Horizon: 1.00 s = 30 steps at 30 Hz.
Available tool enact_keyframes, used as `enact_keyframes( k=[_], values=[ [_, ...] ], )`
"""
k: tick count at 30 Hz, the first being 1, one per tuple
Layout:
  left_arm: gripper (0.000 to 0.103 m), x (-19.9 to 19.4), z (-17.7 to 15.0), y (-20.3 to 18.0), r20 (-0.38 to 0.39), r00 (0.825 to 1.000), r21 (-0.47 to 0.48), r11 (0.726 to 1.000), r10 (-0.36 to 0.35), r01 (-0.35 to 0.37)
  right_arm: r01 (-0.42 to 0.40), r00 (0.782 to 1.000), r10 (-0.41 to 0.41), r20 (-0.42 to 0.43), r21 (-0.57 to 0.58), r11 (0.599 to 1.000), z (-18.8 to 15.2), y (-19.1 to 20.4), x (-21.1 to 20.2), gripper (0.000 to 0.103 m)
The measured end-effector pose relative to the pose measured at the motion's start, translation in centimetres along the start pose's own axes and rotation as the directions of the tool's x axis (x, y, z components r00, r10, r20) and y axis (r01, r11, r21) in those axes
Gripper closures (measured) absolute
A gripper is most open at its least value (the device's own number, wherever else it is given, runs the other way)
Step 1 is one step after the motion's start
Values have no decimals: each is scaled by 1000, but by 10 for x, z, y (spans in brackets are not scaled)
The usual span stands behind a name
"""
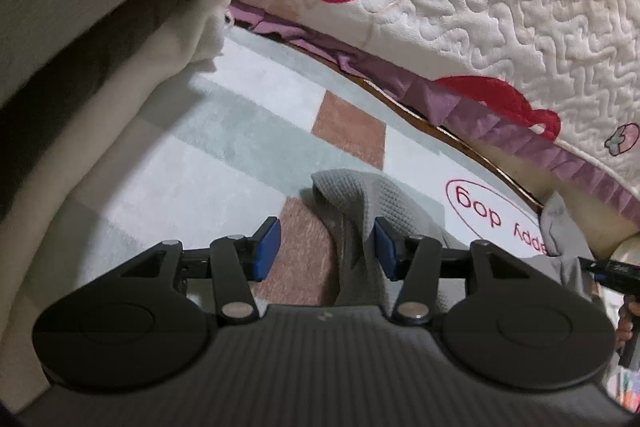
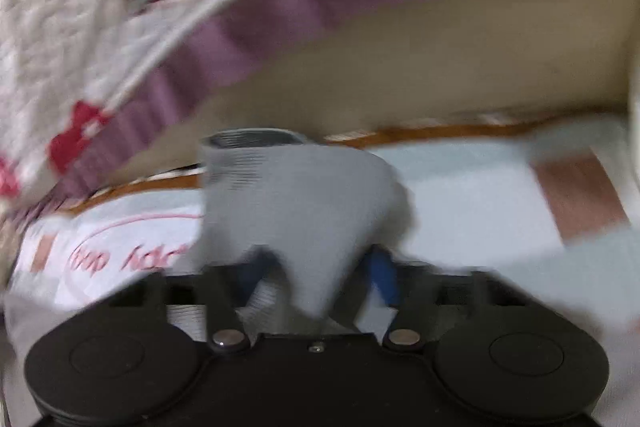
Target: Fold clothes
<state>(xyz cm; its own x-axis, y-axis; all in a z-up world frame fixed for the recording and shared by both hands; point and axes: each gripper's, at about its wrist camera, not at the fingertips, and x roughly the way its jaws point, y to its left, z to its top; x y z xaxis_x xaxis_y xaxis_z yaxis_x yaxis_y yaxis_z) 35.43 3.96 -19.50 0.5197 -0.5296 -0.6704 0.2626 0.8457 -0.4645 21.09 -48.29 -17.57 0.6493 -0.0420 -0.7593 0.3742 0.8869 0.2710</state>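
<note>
The left gripper [image 1: 326, 247] has its 2 blue-padded fingers [image 1: 267, 247] set wide apart, closed on nothing. A fold of the grey waffle-knit garment [image 1: 356, 203] rises into the gap between them and leans against the right-hand pad, so the jaws look placed to take that ridge of cloth, though no pinch shows.

The right gripper [image 2: 316, 277] is harder to read: its view is smeared by motion blur. Its blue pads [image 2: 384, 275] stand apart, with the same grey garment [image 2: 296, 203] bunched between them and rising in front of the camera, a ribbed cuff or hem opening at its top. I cannot tell whether the fingers actually clamp the cloth or only cradle it. The cloth standing up in a cone suggests it is being lifted by this end, probably to carry 1 part over another.

Beneath both grippers lies a pale checked mat [image 1: 248, 131] with brown squares and pink lettering in an oval, serving as the folding surface. The garment sits on it, part draped, part raised, and it is not flat or squared into a finished fold. Beyond the mat's edge hangs a cream quilted bedspread [image 1: 500, 11] with red appliqué and a purple pleated frill.
</note>
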Motion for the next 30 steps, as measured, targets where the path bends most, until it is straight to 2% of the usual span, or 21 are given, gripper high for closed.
enact_keyframes(
  k=[1,3,7,9,14,16,20,21,22,23,24,25,26,28,29,30],
  values=[
    [53,0,-1,2,1,1000,4,1000,-5,5,-7,1000,7,-2,-44,999,6,2,-3,97],
    [53,0,-2,0,4,1000,38,999,-5,4,19,999,-13,51,-111,994,20,2,-19,98],
    [49,3,0,-4,13,1000,39,999,-26,25,126,978,-100,183,-134,983,48,-8,-58,98],
    [49,7,-1,-7,5,999,30,999,-44,44,168,967,-137,215,-133,977,55,-10,-65,101],
    [44,20,-2,-19,11,999,88,995,-48,47,237,962,-199,190,-206,950,54,-7,-47,101],
    [36,28,4,-21,8,997,104,992,-71,70,260,958,-220,184,-230,938,54,-5,-40,101],
    [34,45,17,-29,-5,996,176,980,-92,91,267,955,-221,196,-254,930,57,1,-35,101],
    [36,48,18,-33,-18,995,199,975,-95,97,269,955,-220,201,-264,926,59,2,-35,101],
    [46,50,17,-39,-38,994,229,967,-105,111,269,954,-216,207,-276,923,61,4,-35,101],
    [65,52,16,-45,-64,991,259,957,-115,128,266,954,-209,214,-288,920,63,6,-36,101],
    [89,54,13,-52,-89,989,281,950,-118,139,263,954,-201,221,-301,916,66,9,-36,101],
    [90,55,10,-58,-113,986,302,941,-120,149,260,954,-193,229,-312,914,68,12,-37,101],
    [90,51,7,-66,-98,990,346,930,-97,126,255,955,-185,233,-323,912,70,15,-37,101],
    [90,31,9,-79,19,1000,428,904,-25,15,249,955,-171,244,-342,906,74,22,-35,101],
    [90,20,13,-80,72,997,418,908,4,-33,253,954,-172,247,-346,904,73,24,-35,101],
    [90,15,17,-75,95,995,373,926,25,-59,265,951,-186,248,-339,903,69,22,-36,101]
  ],
)
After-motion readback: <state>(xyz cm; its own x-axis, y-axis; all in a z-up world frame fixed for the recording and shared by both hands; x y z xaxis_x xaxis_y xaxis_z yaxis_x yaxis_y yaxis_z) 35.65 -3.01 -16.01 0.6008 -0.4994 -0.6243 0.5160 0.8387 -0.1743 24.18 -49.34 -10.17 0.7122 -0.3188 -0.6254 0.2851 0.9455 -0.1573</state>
